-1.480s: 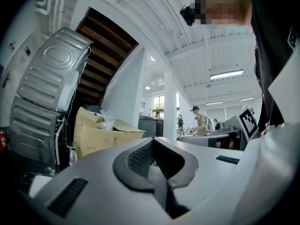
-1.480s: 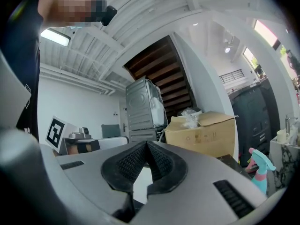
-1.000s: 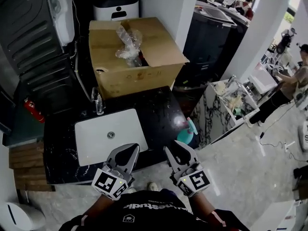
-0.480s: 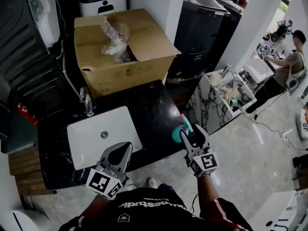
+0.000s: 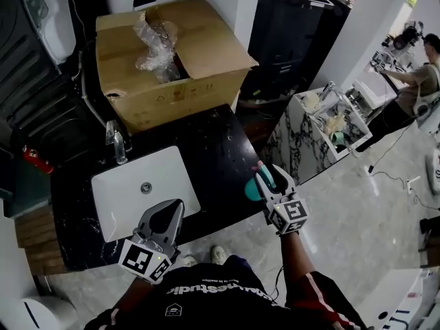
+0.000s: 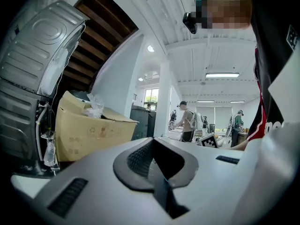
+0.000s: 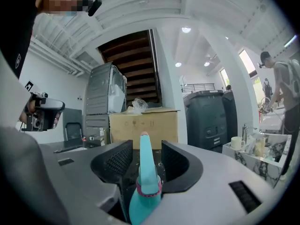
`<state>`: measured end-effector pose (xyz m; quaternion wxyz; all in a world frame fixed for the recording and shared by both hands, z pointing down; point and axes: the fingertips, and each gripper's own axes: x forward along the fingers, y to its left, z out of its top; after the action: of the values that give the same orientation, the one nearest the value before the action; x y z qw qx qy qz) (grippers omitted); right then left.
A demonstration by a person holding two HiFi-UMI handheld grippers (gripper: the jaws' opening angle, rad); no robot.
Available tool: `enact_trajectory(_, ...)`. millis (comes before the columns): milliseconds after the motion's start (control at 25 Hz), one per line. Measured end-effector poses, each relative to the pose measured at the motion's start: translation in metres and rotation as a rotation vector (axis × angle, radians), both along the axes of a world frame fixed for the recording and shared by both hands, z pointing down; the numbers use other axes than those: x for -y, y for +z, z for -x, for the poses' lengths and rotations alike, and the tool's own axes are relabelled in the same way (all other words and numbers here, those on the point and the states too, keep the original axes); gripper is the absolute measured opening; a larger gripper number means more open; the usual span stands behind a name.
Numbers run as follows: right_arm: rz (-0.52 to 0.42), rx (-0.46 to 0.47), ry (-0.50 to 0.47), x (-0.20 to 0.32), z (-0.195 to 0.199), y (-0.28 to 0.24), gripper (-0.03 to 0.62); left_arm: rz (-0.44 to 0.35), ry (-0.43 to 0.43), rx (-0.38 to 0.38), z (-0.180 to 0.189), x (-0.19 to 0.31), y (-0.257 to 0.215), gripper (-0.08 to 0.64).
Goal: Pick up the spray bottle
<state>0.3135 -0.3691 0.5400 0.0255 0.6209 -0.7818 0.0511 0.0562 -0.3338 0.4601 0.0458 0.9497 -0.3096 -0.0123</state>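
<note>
Here the bottle (image 7: 146,172) is framed upright at twelve o'clock between the right gripper's (image 5: 273,182) wide jaws. These have just been narrowed slightly, with neither pad pressed on it.

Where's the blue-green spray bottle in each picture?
Head view: spray bottle at the black counter's right edge.
Left gripper view: not in it.
Right gripper view: spray bottle at bottom middle, between the open jaws.
Shared landmark: cardboard box, seen in all three.

Glossy black stone counter (image 5: 221,148); matt cardboard box (image 5: 165,98); smooth plastic spray bottle (image 7: 146,175).
</note>
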Motion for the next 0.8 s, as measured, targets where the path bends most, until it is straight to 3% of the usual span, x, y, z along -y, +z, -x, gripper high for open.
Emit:
enact_trajectory(80, 0.006, 0.003, -0.015, 0.003, 0.002, 0.004, 0.176, 0.002, -0.007, 0.000, 0.000, 0.003, 0.000, 0.014)
enact_trajectory(320, 0.013, -0.018, -0.022, 0.004, 0.004, 0.009, 0.107, -0.001, -0.019, -0.005, 0.005, 0.004, 0.000, 0.014)
enact_trajectory(600, 0.002, -0.027, -0.033, 0.001, 0.011, 0.001, 0.097, -0.021, -0.036, -0.017, 0.015, -0.001, -0.008, 0.014)
enact_trajectory(800, -0.028, -0.042, -0.046, -0.005, 0.036, -0.029, 0.097, -0.042, -0.043, -0.029, 0.025, -0.008, -0.014, 0.014)
